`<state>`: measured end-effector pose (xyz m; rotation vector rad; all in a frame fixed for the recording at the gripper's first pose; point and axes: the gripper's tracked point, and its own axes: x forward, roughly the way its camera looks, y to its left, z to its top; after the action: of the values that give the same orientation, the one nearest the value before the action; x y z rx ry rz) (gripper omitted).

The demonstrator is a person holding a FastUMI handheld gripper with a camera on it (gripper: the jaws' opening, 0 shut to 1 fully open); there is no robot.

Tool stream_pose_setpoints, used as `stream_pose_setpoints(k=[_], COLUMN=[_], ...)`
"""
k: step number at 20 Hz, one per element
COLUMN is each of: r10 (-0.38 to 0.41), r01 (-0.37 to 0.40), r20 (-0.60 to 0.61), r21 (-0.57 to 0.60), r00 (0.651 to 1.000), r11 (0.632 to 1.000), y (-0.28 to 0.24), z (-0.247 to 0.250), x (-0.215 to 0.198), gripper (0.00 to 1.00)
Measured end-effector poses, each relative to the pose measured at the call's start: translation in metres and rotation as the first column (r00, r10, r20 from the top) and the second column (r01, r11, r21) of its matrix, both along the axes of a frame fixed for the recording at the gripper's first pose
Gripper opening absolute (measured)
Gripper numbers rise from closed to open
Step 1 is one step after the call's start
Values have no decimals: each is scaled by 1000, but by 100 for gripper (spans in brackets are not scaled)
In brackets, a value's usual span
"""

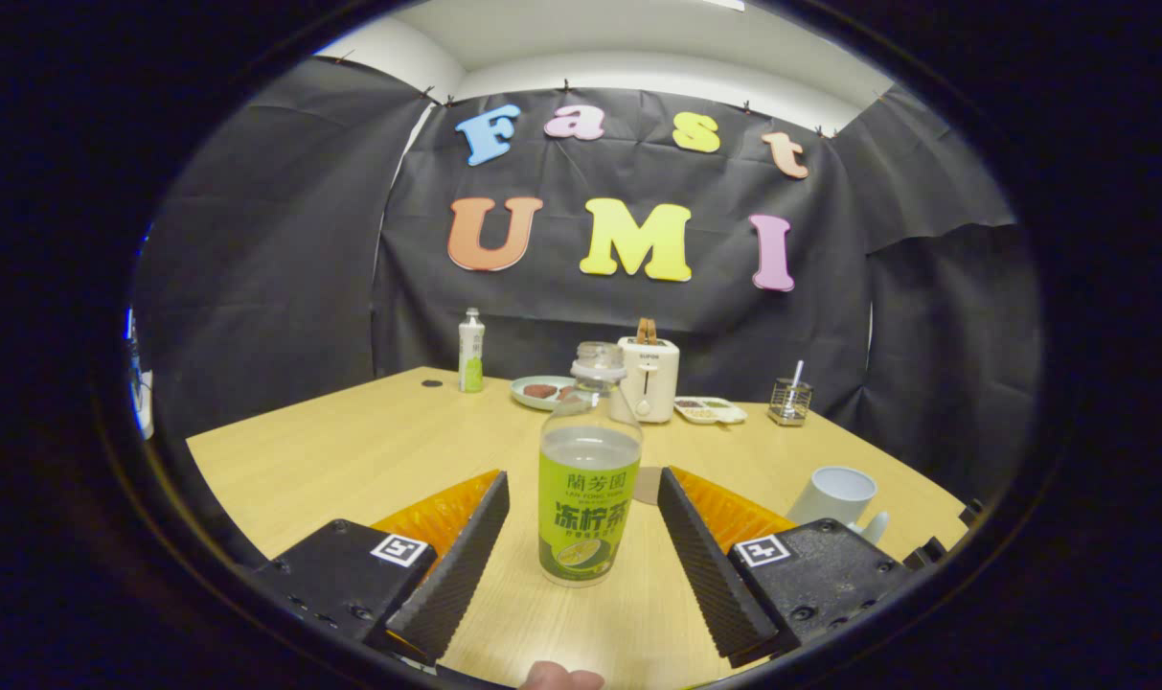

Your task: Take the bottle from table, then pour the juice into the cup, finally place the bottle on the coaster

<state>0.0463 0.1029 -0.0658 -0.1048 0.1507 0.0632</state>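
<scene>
Gripper (583, 498) spread wide, nothing held, bottle (588, 479) upright between the fingers yet untouched; a square, centred closure on the labelled body is judged best.

fisheye riding the tongs (581, 498), low over table (351, 450), facing booth wall

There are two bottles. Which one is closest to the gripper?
The big clear bottle with the green label, standing between the open gripper fingers. The small white-and-green bottle stands far back by the booth wall.
</scene>
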Motion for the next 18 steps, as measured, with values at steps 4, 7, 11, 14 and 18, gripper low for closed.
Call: stream_pose_setpoints(k=[4, 7, 11, 14, 18], r10=[-13, -29, -52, -59, -60], r01=[13, 30, 54, 63, 65], r20=[-40, -61, -76, -89, -87], r21=[6, 23, 29, 40, 47], r00=[999, 998, 996, 994, 994], r11=[1000, 999, 998, 997, 997], y=[4, 2, -2, -2, -1], z=[-14, -21, -24, -26, -23], x=[14, 23, 29, 34, 36], gripper=[100, 100, 100, 95, 86])
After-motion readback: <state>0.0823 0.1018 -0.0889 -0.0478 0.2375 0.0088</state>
